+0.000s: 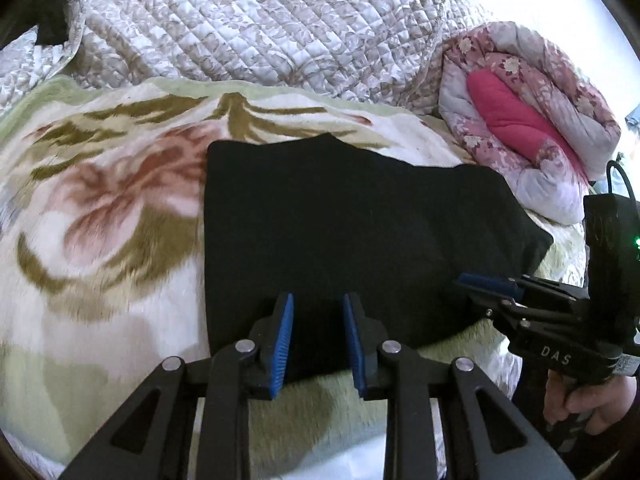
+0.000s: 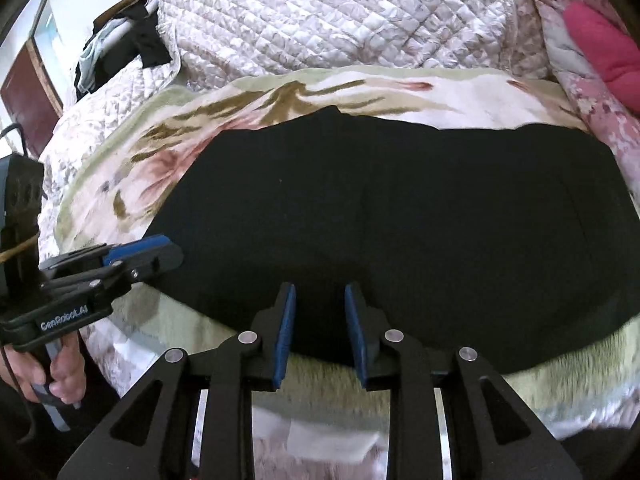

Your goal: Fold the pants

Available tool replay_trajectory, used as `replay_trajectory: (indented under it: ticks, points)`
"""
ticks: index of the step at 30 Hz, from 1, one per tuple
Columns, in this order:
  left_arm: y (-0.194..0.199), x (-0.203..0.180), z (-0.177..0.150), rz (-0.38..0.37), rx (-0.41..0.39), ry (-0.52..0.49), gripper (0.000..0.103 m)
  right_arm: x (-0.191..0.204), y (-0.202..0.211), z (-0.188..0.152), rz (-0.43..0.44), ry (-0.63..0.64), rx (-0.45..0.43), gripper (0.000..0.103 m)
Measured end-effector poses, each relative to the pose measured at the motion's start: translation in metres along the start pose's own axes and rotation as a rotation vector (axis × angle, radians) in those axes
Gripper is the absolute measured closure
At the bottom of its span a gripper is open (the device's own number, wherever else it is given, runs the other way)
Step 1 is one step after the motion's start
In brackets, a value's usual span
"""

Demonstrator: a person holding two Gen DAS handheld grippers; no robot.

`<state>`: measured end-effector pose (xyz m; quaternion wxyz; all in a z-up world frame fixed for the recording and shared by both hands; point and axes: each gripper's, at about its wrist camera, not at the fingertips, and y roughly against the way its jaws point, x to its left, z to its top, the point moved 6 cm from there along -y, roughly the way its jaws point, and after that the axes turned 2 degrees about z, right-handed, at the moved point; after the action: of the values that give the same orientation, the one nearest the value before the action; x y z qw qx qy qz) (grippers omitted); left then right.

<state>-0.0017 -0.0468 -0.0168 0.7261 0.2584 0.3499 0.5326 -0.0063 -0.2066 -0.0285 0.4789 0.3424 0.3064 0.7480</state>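
Note:
The black pants [image 1: 340, 216] lie folded into a flat rectangle on a floral fleece blanket [image 1: 112, 216]. My left gripper [image 1: 317, 300] hovers over the pants' near edge toward their left end. Its blue pads stand apart, with flat cloth showing in the gap and nothing pinched. In the right wrist view the pants [image 2: 400, 208] spread wide, and my right gripper [image 2: 319, 290] sits over their near edge, also open with nothing held. The right gripper [image 1: 468, 280] shows from the side at the pants' right corner. Seen side-on, the left gripper [image 2: 168, 250] is at their left corner.
A quilted white bedspread [image 1: 260, 28] is bunched up behind the blanket. A rolled pink floral duvet [image 1: 520, 120] lies at the far right. Dark clothes [image 2: 132, 48] hang at the far left. A person's hand [image 2: 60, 376] holds each gripper handle. The bed's near edge runs below the grippers.

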Motion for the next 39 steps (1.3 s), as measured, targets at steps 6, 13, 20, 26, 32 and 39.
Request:
replay_trajectory:
  ticks: [6,13,20,26,32,39]
  points:
    - [0.011,-0.007,-0.013,0.018,-0.002,-0.021,0.070,-0.005,0.011,-0.005,-0.013,-0.025,-0.002,0.077]
    - [0.015,-0.008,-0.011,0.018,0.011,0.006,0.069,-0.033,0.029,-0.004,-0.061,-0.104,-0.039,0.077]
    - [0.015,-0.009,0.003,0.010,0.000,0.004,0.069,-0.084,0.053,-0.001,-0.115,-0.278,-0.102,0.072]
    - [0.011,-0.007,0.019,0.017,-0.014,-0.019,0.069,-0.132,0.084,-0.007,-0.134,-0.524,-0.175,0.043]
    - [0.003,-0.001,0.023,0.010,-0.025,-0.024,0.069,-0.164,0.091,-0.015,-0.114,-0.723,-0.201,0.042]
    - [-0.009,0.008,0.018,-0.010,-0.010,0.002,0.069,-0.190,0.080,-0.006,-0.136,-0.822,-0.221,0.042]
